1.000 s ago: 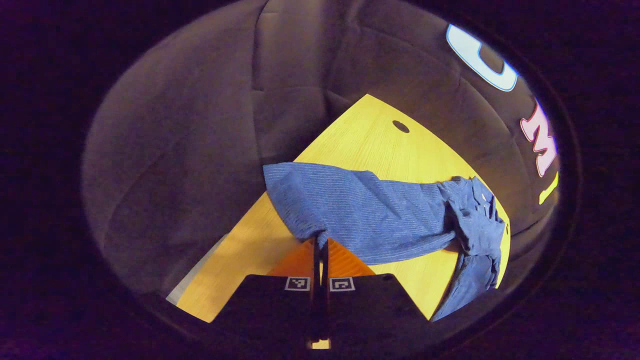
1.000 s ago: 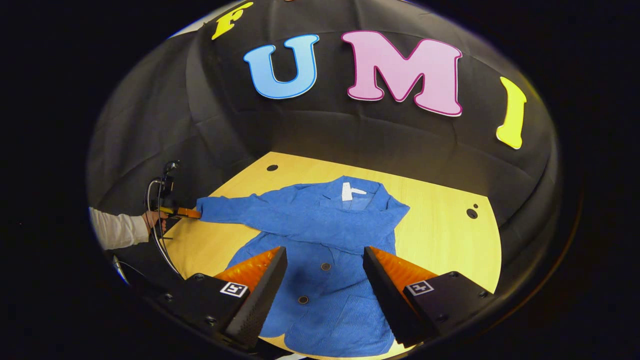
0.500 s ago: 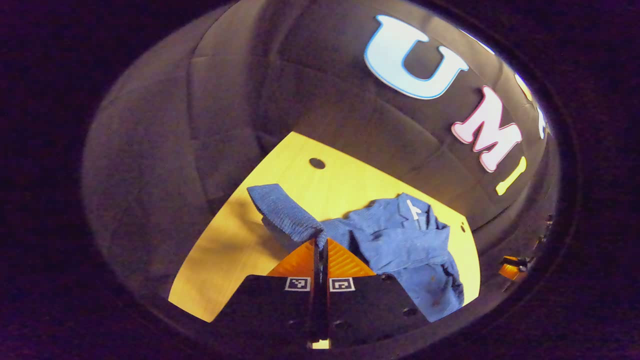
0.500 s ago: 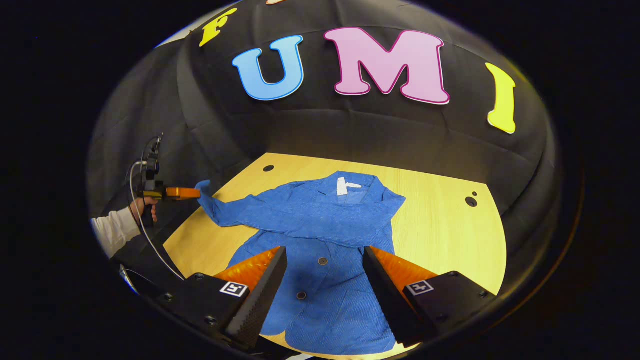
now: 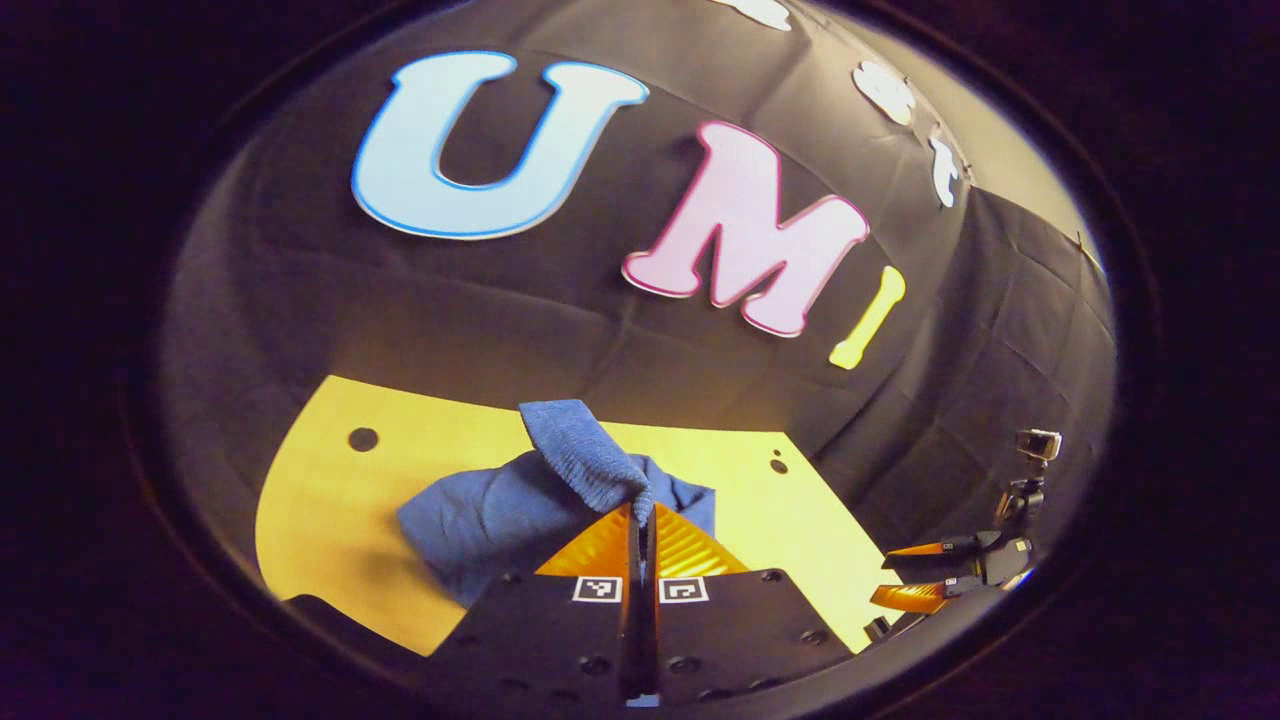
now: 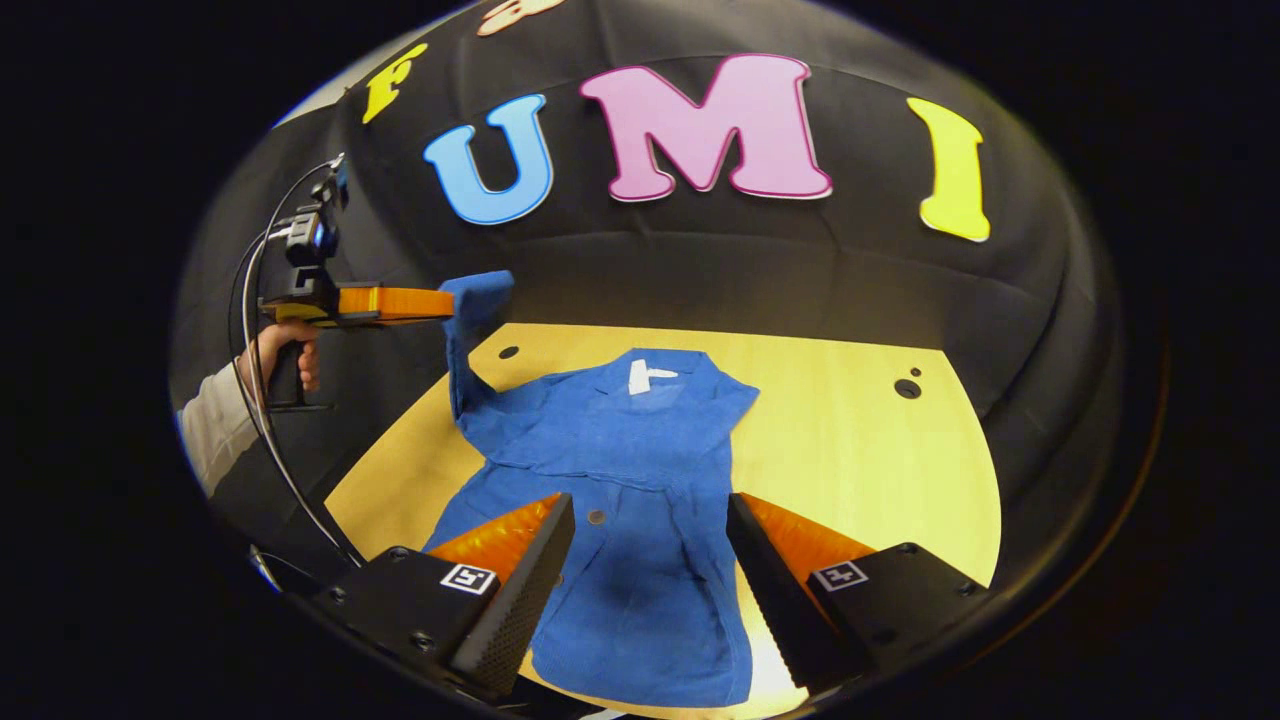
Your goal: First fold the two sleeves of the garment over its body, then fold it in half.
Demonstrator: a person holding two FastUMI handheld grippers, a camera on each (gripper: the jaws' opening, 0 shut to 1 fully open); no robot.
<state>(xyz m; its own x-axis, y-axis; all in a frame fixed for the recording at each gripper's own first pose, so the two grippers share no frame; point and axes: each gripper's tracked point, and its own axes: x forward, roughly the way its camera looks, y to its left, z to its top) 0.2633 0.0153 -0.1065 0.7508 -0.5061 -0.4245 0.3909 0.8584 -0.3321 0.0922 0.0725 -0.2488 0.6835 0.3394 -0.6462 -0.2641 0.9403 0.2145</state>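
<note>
A blue buttoned jacket point(image 6: 640, 520) lies face up on the yellow table point(image 6: 860, 470), collar toward the far wall. Its right sleeve lies folded across the chest. My left gripper point(image 5: 641, 508) is shut on the cuff of the left sleeve point(image 5: 575, 452). In the right gripper view the left gripper point(image 6: 440, 302) holds that sleeve point(image 6: 470, 330) high above the table's left edge, hanging down to the shoulder. My right gripper point(image 6: 650, 555) hovers open over the jacket's lower half, touching nothing, and appears at the right as the right gripper point(image 5: 925, 575) in the left gripper view.
A person's hand point(image 6: 275, 350) and pale sleeve point(image 6: 215, 425) hold the left gripper at the table's left side, with cables hanging from it. Small round holes point(image 6: 907, 388) mark the tabletop. Bare wood lies to the jacket's right. The black cloth wall rises close behind the table.
The left gripper has lifted the left sleeve cuff from table height to well above the table and swung to face the back wall. The right gripper stayed open over the hem.
</note>
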